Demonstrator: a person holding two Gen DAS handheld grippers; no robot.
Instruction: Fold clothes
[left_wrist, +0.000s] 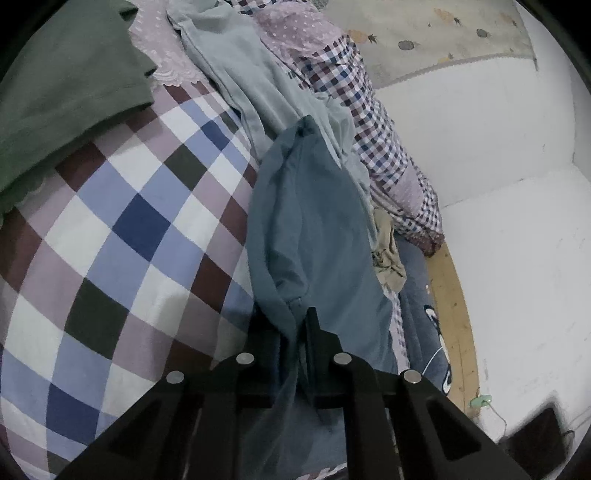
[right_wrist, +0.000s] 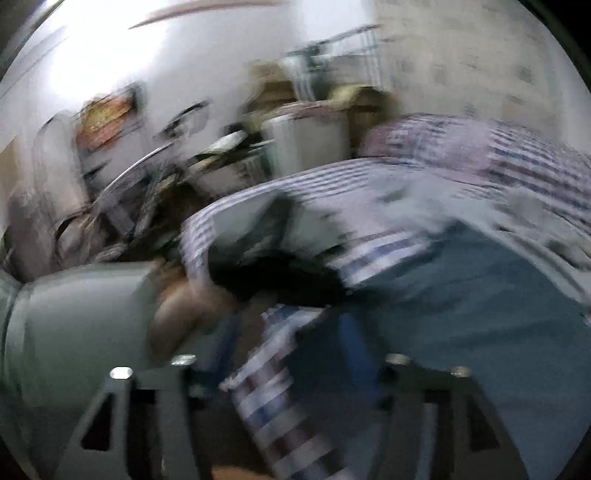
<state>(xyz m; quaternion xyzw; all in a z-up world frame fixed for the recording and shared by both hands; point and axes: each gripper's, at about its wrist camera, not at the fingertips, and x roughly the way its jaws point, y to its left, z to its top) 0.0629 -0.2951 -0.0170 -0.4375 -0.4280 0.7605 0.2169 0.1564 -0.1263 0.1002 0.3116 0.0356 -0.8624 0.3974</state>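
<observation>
Left gripper (left_wrist: 295, 332) is clamped on a fold of the teal garment (left_wrist: 314, 229), and the cloth is pinched between its two dark fingers and hangs down behind them. From this gripper the garment runs straight forward, away from the camera, so its long axis follows the line of the fingers. It lies along the right edge of the bed, on the checked bedsheet (left_wrist: 122, 229), and its far end touches a paler grey-green garment (left_wrist: 236, 74) that continues toward the far side. A dark green garment (left_wrist: 70, 81) lies at the far left corner, well apart from the teal one.

In the right wrist view everything is strongly blurred. The right gripper (right_wrist: 288, 373) has its fingers apart, I judge, with striped cloth and some teal fabric (right_wrist: 480, 302) in front, but I cannot tell with certainty if it holds anything. The left gripper is clearly the nearer one, since it already has the cloth.

The teal garment looks soft and thin, bunched into long wrinkles, not spread flat. I judge that the next move needs a second hold, so the cloth can be opened before folding.
</observation>
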